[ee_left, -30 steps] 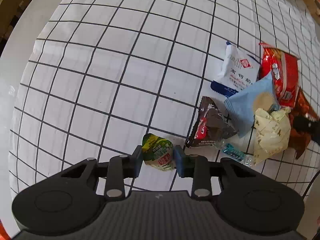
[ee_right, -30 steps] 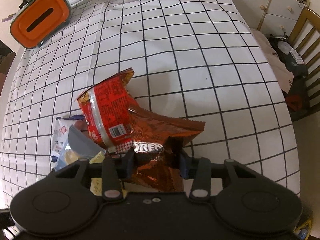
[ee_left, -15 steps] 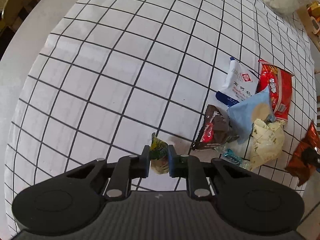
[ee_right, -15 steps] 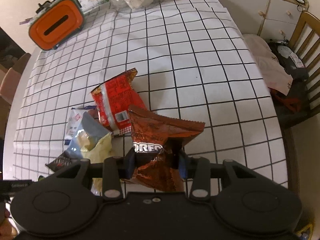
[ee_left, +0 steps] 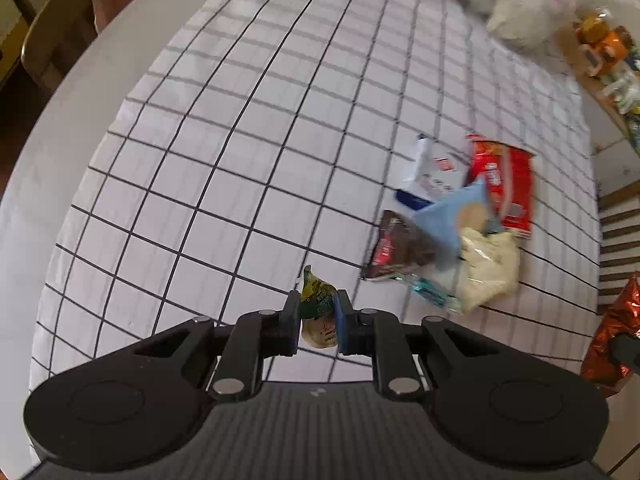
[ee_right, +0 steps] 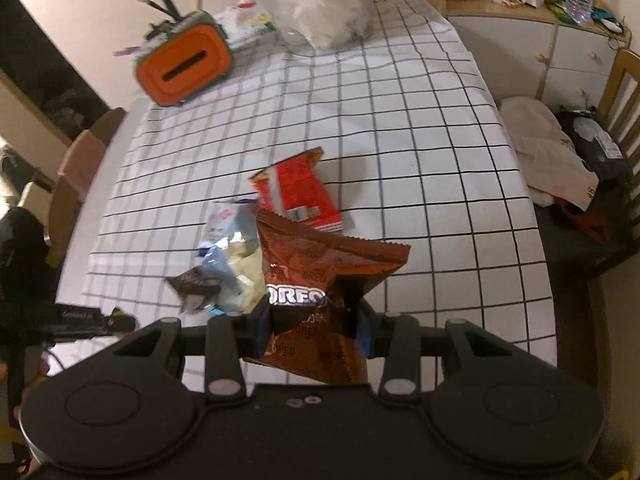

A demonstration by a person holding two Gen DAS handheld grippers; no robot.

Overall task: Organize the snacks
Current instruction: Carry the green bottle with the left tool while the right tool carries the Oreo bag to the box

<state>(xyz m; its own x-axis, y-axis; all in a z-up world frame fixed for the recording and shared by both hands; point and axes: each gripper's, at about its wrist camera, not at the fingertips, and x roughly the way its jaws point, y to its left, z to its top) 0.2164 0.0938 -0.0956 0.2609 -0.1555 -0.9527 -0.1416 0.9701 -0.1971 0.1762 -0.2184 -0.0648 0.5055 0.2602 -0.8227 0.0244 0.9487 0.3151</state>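
Note:
My left gripper (ee_left: pixel 318 322) is shut on a small green and cream snack cup (ee_left: pixel 318 312) and holds it above the checked tablecloth (ee_left: pixel 240 120). My right gripper (ee_right: pixel 314 322) is shut on a brown Oreo bag (ee_right: pixel 320 272), lifted above the table; the bag also shows in the left wrist view (ee_left: pixel 612 332) at the right edge. A pile of snacks lies on the cloth: a red packet (ee_left: pixel 506 184), a white and blue packet (ee_left: pixel 430 172), a light blue bag (ee_left: pixel 456 216), a cream bag (ee_left: pixel 488 264) and a dark brown packet (ee_left: pixel 396 248).
An orange box with a slot (ee_right: pixel 186 68) and a clear plastic bag (ee_right: pixel 324 16) stand at the table's far end. A white cabinet (ee_right: pixel 560 52) and a wooden chair (ee_right: pixel 624 92) are to the right. Another chair (ee_left: pixel 52 40) is on the left.
Both grippers have risen with their snacks. The left gripper closed on the green cup and lifted it. The Oreo bag came up off the pile.

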